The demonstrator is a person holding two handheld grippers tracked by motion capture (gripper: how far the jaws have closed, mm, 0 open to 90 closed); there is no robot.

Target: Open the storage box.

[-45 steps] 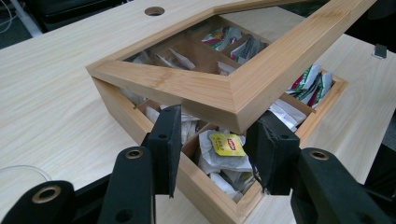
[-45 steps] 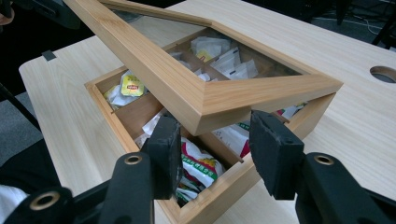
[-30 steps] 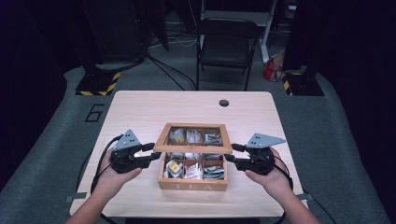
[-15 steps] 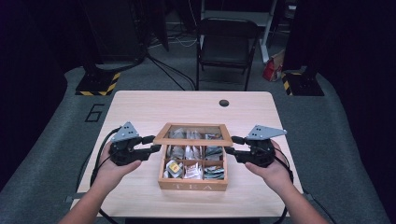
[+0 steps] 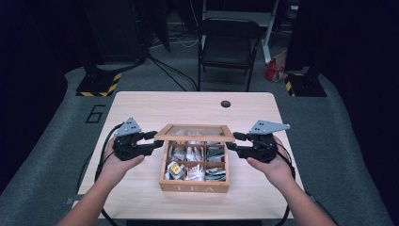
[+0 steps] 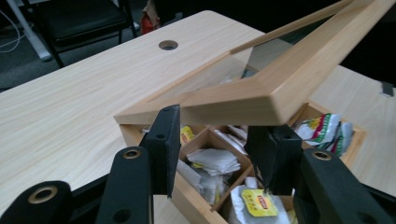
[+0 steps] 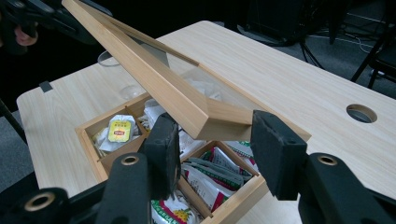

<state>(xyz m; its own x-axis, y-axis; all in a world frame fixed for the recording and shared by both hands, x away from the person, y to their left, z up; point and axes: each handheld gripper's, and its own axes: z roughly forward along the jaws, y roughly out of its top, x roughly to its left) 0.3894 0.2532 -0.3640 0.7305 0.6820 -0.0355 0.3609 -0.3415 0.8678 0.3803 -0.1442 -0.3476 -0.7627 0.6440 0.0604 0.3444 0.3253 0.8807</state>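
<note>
Left gripper (image 5: 151,141): at the left end of the raised lid; its jaws have just been opening a little and stand part open, with the lid's front left corner between them; in the left gripper view the corner rests on top of the right pad (image 6: 268,156), while the left pad stands apart from the wood
Right gripper (image 5: 234,142): at the right end of the lid, jaws part open with the lid's front right corner between them; whether the pads press on the wood I cannot tell
Lid (image 5: 195,133): wooden frame with a clear pane, lifted at its front edge and tilted up over the box, back edge low at the box's far side
Tea box (image 5: 194,187): wooden, marked TEA on its front wall, sitting near the front middle of the table (image 5: 141,106), between the two hands
Contents: tea bags (image 5: 187,169) in paper sachets, sorted into the box's compartments, one yellow-labelled sachet in the front left one
Hands: left hand (image 5: 114,162) and right hand (image 5: 273,165) each wrapped round a gripper body, forearms coming in from the near edge
Behind the table: dark folding chair (image 5: 228,44) on the grey floor
</note>
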